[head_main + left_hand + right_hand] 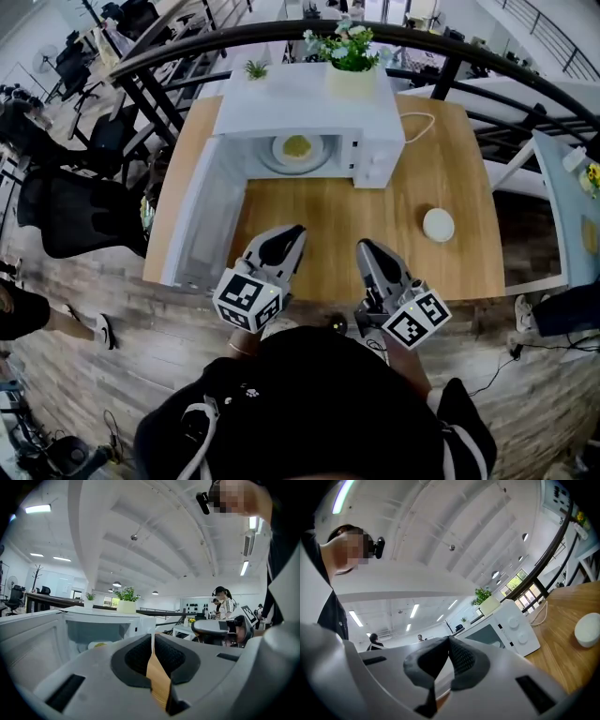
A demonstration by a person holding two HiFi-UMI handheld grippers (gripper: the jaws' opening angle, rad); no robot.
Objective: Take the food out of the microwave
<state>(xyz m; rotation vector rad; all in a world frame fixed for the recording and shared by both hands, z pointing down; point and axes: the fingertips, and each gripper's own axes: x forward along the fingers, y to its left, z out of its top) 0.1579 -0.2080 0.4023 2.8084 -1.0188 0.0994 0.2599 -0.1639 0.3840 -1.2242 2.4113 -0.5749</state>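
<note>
Room: an open office loft; your wooden table (328,225) stands against a black railing.
Food (296,146): a yellow portion on a plate (319,161), inside the microwave (281,108) at the table's far edge, apparently untouched.
Door (202,216): swung wide to the left, so the cavity faces you unobstructed; the opening step looks done.
Left gripper (296,231): over the near edge, aimed at the cavity but well short of the plate. Its jaws are pressed together on nothing, so you must spread them before reaching in.
Right gripper (365,247): just beside the left, likewise closed and empty.
Plant (349,47): on the microwave's top, clear of your reach.
Disc (438,225): white, toward the table's right edge, well apart from your path.
</note>
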